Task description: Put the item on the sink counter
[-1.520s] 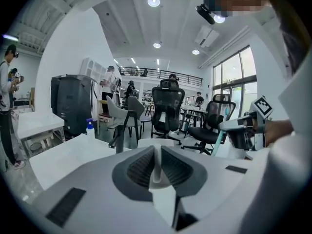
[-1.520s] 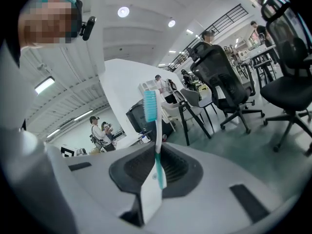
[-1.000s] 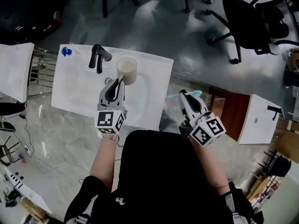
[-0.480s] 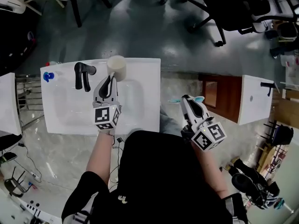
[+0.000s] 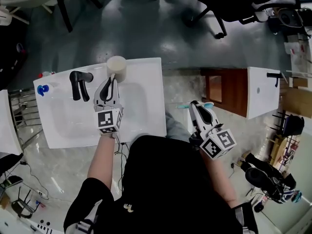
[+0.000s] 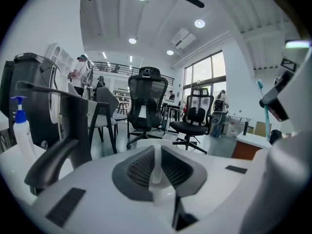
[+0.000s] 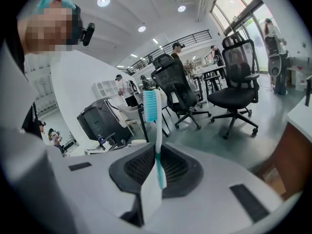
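Head view shows the cup [image 5: 116,65] at the back rim of the sink counter [image 5: 63,126], just right of the black faucet [image 5: 78,79], its wall pinched between the fingers [image 6: 138,168] of the left gripper [image 5: 112,82]. To finish well, the person should settle the base flat and fully on the rim, then spread the fingers and draw straight back so nothing tips. A second ago the cup hung over the basin; it has since travelled back and down. The right gripper [image 5: 199,106] stays clamped on a toothbrush [image 7: 155,130], off the counter's right side.

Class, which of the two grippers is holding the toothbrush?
The right gripper: its jaws clamp a teal-and-white toothbrush, bristle head sticking out. The left gripper grips a white cup instead.
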### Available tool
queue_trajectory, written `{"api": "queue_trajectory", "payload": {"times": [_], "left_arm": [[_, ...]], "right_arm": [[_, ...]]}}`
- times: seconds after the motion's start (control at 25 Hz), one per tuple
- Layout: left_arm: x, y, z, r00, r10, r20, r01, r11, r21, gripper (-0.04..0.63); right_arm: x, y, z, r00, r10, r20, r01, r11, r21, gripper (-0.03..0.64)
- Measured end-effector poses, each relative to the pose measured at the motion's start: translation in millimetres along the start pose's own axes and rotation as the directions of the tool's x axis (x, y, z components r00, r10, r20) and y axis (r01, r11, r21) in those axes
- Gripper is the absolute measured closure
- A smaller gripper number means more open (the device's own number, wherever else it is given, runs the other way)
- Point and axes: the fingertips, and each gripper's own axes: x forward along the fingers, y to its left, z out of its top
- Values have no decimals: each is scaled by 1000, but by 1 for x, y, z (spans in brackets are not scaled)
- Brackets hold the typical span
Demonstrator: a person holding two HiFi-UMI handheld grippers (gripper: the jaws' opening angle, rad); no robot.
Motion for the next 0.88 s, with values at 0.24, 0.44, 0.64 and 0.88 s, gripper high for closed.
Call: {"api": "queue_trajectory", "payload": {"times": [0.24,0.44,0.64,0.88], "left_arm": [[4,-1,-3,999,-29,14,29,999,29,541],[0,-2,-6,999,-30,15,29,999,34,540],[-4,-4,-14,1000,-23,4,23,999,36,540],[-12,-6,-24,1000,-10,-14,11,998,66,540]], "right_arm": [[-5,2,-2,1000,-30,-3,30,1000,-7,565],[-6,4,-2,999,-38,-1,38,999,-7,565],[-4,7,-4,999,-35,-7,35,999,-13,565],[-5,7,-5,999,-33,-11,33,999,-16,565]]}}
